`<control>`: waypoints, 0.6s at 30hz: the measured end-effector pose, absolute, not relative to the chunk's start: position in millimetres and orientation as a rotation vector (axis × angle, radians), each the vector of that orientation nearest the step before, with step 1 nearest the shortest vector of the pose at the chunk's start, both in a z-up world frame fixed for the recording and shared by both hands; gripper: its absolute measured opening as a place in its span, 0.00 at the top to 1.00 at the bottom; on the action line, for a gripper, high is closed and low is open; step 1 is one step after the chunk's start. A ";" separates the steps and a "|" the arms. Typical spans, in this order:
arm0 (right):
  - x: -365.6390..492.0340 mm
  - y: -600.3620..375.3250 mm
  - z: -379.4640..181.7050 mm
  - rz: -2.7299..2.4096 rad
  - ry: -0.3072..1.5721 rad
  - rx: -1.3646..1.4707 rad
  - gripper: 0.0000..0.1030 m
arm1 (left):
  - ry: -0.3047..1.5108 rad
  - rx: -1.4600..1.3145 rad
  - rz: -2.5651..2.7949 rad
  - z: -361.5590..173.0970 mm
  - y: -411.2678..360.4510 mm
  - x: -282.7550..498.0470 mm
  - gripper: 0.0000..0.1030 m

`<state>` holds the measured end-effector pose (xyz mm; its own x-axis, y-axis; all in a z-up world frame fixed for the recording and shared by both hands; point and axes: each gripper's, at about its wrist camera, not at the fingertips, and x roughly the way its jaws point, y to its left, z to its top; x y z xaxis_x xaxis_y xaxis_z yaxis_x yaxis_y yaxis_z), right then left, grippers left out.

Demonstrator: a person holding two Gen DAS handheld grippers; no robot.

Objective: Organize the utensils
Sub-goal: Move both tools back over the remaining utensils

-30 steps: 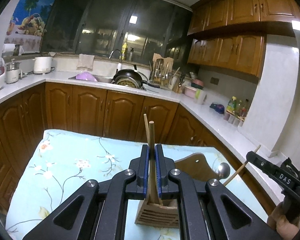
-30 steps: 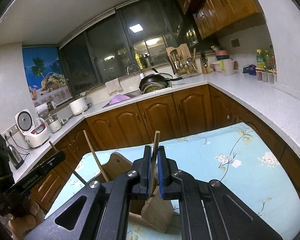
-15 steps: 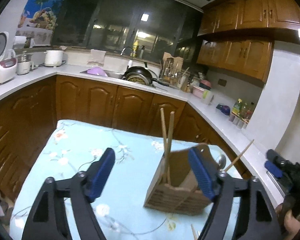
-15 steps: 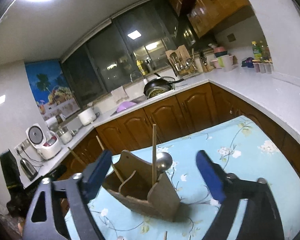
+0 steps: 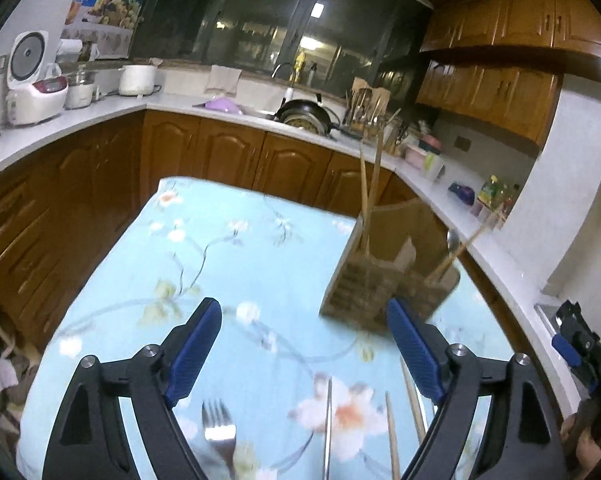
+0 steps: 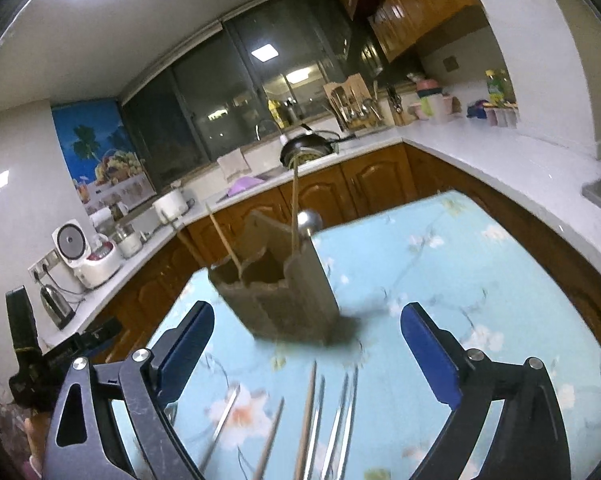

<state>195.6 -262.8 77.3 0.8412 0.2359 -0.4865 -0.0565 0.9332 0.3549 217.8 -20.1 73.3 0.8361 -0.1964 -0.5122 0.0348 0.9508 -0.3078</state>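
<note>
On the table [image 5: 204, 248], loose chopsticks [image 6: 306, 412] and forks [image 6: 342, 416] lay before the wooden holder [image 6: 276, 300]. Both tongs, left [image 5: 304, 348] and right [image 6: 306, 344], had just opened, empty. Thin, stiff, slippery: pinch mid-shaft.

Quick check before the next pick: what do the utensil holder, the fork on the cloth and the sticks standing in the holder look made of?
Utensil holder: looks like wood, matte brown, slatted front.
Fork: metal, probably steel; bright reflective tines.
Chopsticks standing in the holder: likely wood or bamboo, pale tan, dull. Motion blur leaves the grain unclear.
</note>
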 end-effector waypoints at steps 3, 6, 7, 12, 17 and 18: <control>179.3 -261.6 63.8 0.148 0.588 0.322 0.07 | 0.596 -0.292 -0.126 68.1 -18.5 199.7 0.17; 164.5 -258.8 49.5 0.138 0.617 0.304 0.07 | 0.621 -0.288 -0.130 61.1 -18.2 183.9 0.17; 159.9 -258.0 44.5 0.136 0.624 0.304 0.07 | 0.628 -0.286 -0.128 59.0 -18.8 179.8 0.17; 146.7 -252.2 21.9 0.128 0.672 0.291 0.07 | 0.689 -0.267 -0.127 44.8 -21.2 164.5 0.17; 144.6 -247.7 13.5 0.131 0.693 0.272 0.07 | 0.734 -0.236 -0.127 41.0 -28.7 157.1 0.18; 145.2 -247.1 13.1 0.131 0.694 0.268 0.07 | 0.738 -0.231 -0.128 39.7 -28.0 158.8 0.18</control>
